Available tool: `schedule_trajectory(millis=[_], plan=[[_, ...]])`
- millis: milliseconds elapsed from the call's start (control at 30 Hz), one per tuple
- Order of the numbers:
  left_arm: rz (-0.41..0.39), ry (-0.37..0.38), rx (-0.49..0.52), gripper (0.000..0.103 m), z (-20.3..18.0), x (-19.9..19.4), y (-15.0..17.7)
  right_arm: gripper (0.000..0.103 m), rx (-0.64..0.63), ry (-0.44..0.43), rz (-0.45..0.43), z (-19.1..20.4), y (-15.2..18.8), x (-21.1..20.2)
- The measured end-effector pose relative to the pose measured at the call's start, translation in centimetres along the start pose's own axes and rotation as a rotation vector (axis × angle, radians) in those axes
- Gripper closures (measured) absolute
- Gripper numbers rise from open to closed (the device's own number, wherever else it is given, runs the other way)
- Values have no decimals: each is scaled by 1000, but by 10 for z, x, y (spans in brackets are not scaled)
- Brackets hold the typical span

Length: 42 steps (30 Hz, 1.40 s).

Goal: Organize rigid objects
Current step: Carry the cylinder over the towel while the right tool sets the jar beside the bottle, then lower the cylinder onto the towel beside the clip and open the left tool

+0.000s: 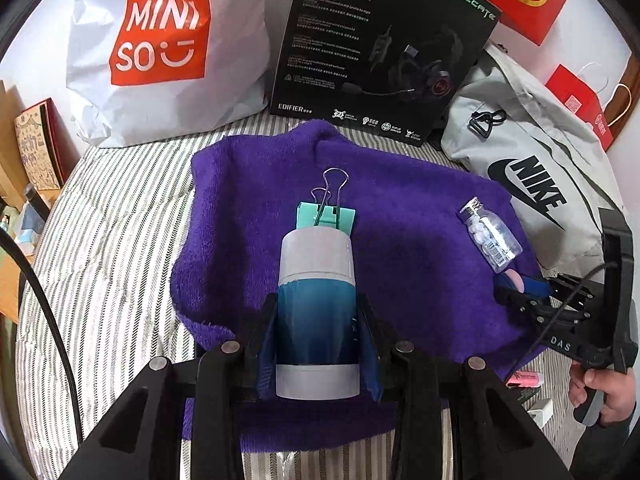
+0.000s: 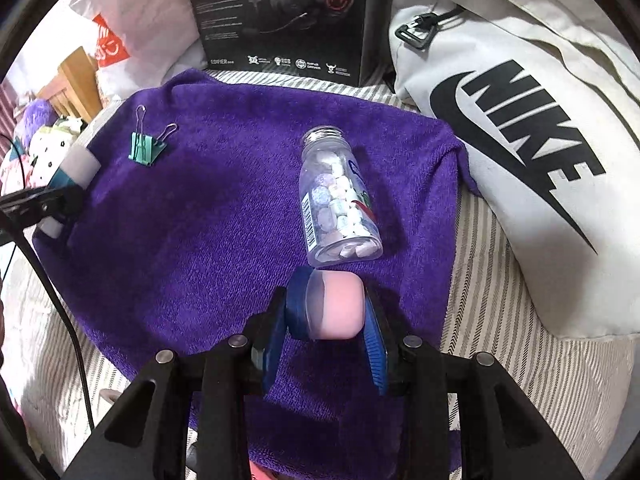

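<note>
Left gripper (image 1: pixel 316 320) clamped on a blue-and-white tube (image 1: pixel 316 304) over a purple towel (image 1: pixel 400 200), teal binder clip (image 1: pixel 326 216) just beyond the tube's tip, candy bottle (image 2: pixel 338 196) lying just ahead of the right gripper (image 2: pixel 332 312), its fingers pinching a pink cap (image 2: pixel 340 304), white sports bag (image 2: pixel 520 152) off to its right

MINISO on white bag (image 1: pixel 168 52), EDIFIER on black box (image 1: pixel 380 48), NIKE on grey bag (image 2: pixel 532 128).

Left gripper (image 1: pixel 316 320): black angular plastic frame, blue ribbed pads on the jaws, four round silver screws.
Right gripper (image 2: pixel 332 312): same black frame, blue pads; "DAS" is lettered in white on its side.
Cable: thin, black.
</note>
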<state>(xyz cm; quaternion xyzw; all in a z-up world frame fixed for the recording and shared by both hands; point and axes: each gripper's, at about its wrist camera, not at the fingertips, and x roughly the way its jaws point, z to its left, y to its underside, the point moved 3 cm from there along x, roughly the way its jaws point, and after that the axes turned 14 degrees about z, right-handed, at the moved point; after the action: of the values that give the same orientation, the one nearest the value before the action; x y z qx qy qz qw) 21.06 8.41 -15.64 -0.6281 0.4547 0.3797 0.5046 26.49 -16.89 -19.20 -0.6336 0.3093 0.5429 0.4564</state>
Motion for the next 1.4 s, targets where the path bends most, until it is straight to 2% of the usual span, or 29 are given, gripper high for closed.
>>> schedule_trajectory(millis=[67,200,267,367,500,600,867,967,1067,1133,1267,1400], plan=[[6,-6,0,69,0,3,-2,66,-4,-4,5,-1,-1,0],[19,-11,5,69,-2,11,-7,56,-26,-26,34,0,-4,-1],[26,-20,15,69,-4,15,-9,53,-32,-9,43,2,-3,-2],[32,-42,22,69,-8,21,-11,52,-37,-20,50,2,2,-6],[51,-60,30,69,-10,31,-13,52,-25,-38,45,2,10,-15],[45,-89,45,69,-12,35,-12,43,-1,-37,27,2,18,-26],[49,-154,87,69,-19,37,-7,42,75,-114,-17,-5,43,-47],[54,-160,83,65,-21,37,-2,42,101,-120,-21,-7,57,-56],[59,-138,81,51,-22,36,3,42,122,-130,-30,-10,68,-62],[71,-150,87,41,-26,38,7,43,128,-128,-36,-11,78,-68],[78,-191,68,40,-27,35,16,42,154,-132,-52,-15,99,-80],[18,-219,20,40,-21,7,31,42,185,-132,-74,-22,123,-93]])
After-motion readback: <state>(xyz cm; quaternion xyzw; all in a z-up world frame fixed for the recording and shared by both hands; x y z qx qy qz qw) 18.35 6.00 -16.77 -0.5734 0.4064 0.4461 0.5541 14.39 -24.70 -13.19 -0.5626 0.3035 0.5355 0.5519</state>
